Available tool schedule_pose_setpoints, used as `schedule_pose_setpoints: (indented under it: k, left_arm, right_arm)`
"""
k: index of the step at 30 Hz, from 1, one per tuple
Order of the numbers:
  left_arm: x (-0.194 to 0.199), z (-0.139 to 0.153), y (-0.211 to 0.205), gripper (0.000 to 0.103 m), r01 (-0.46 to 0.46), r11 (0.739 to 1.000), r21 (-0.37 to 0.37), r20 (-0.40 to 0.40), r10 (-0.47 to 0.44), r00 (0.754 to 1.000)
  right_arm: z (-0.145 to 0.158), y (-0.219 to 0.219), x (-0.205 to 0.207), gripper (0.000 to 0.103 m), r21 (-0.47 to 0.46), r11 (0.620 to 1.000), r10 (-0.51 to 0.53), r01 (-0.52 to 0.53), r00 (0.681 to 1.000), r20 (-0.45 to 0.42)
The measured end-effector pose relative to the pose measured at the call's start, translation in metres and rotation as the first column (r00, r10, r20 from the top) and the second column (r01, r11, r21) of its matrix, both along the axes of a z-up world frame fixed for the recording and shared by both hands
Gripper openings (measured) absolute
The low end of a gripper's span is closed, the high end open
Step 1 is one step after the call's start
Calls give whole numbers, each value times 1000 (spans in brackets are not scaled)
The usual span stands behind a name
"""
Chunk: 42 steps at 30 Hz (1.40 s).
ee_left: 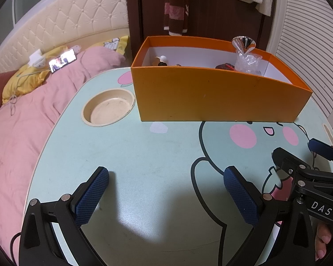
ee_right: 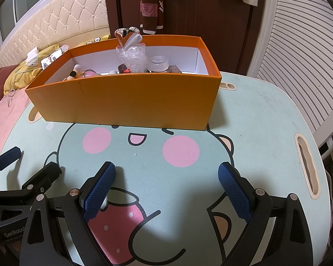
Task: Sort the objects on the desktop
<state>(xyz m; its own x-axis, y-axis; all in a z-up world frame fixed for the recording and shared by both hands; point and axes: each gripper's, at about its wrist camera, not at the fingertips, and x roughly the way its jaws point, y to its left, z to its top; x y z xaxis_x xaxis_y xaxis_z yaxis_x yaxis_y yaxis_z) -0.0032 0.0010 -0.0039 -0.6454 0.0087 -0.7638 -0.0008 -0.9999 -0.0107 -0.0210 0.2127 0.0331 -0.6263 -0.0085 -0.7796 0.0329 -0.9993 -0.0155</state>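
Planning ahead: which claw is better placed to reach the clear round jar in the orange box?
Probably right: the right claw, open and empty, faces the clear round jar nearly head-on; the left claw sits further left.

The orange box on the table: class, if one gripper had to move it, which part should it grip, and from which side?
Grip the near long wall of the orange box at its top rim, coming from above. The box is wider than the open right gripper, but the thin upright wall fits between the fingers. Near the right end looks safest, since the contents crowd the left and middle.
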Motion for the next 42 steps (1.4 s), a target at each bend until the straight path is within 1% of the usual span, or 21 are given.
schedule_pose_setpoints:
  k: [8, 12, 15, 18, 19, 22, 23, 25, 27, 29, 32, 33, 35, 36, 37, 38, 39, 40, 42]
  left_arm:
    - [-15, -18, -2, 103, 5, 1000, 1, 10, -5, 1000]
    - [-14, -9, 3, 103, 12, 1000, 1, 27, -12, 1000]
    - [-16, -11, 2, 103, 21, 1000, 1, 26, -21, 999]
    - [-17, -13, 1, 103, 25, 1000, 2, 26, -25, 999]
    - [-17, -13, 1, 103, 25, 1000, 2, 25, -25, 999]
    - [-17, -16, 2, 103, 25, 1000, 1, 23, -25, 999]
    - [-17, -17, 2, 103, 25, 1000, 1, 23, -25, 999]
    - [-18, -10, 3, 103, 26, 1000, 2, 29, -26, 999]
    - [-18, -8, 3, 103, 28, 1000, 2, 32, -28, 999]
    - [-16, -7, 2, 103, 31, 1000, 4, 33, -31, 999]
    - [-17, -6, 2, 103, 31, 1000, 4, 32, -31, 999]
    - [-17, -6, 2, 103, 31, 1000, 4, 32, -31, 999]
    - [-17, -6, 2, 103, 31, 1000, 6, 35, -31, 999]
    - [-17, -6, 2, 103, 31, 1000, 6, 35, -31, 999]
    - [-17, -6, 3, 103, 30, 1000, 6, 35, -30, 999]
    - [-18, -6, 3, 103, 29, 1000, 7, 35, -29, 999]
    - [-18, -6, 3, 103, 29, 1000, 7, 35, -29, 999]
    - [-18, -6, 3, 103, 29, 1000, 7, 35, -29, 999]
    - [-18, -6, 4, 103, 29, 1000, 7, 36, -29, 999]
  right_arm:
    - [-3, -4, -1, 94, 11, 1000, -4, 4, 1000, 7]
    - [-4, -1, -2, 94, -7, 1000, 0, 0, 1000, 9]
    - [-1, 4, -5, 94, -37, 999, 14, -14, 1000, 5]
    - [14, 13, -4, 92, -102, 994, 42, -45, 999, -30]
    - [21, 13, -5, 88, -121, 991, 59, -64, 997, -47]
    - [51, 11, -11, 88, -156, 978, 121, -137, 987, -109]
    - [60, 8, -17, 88, -153, 977, 130, -149, 983, -127]
    - [75, 0, -34, 88, -146, 977, 135, -158, 978, -156]
    - [83, -10, -60, 88, -133, 980, 124, -146, 979, -160]
    - [81, -17, -81, 88, -131, 982, 115, -134, 983, -144]
    - [72, -28, -107, 87, -154, 981, 105, -119, 990, -96]
    - [69, -30, -114, 85, -158, 981, 103, -115, 991, -85]
    - [62, -34, -126, 75, -160, 981, 99, -108, 993, -63]
    - [59, -36, -132, 71, -161, 981, 97, -104, 994, -53]
    - [53, -38, -137, 62, -154, 983, 96, -99, 995, -26]
    - [48, -40, -142, 51, -145, 985, 95, -93, 995, 3]
    - [44, -41, -147, 44, -151, 984, 98, -93, 995, 31]
    - [41, -40, -148, 33, -162, 983, 98, -90, 994, 38]
    - [39, -38, -145, 31, -170, 981, 97, -89, 995, 36]
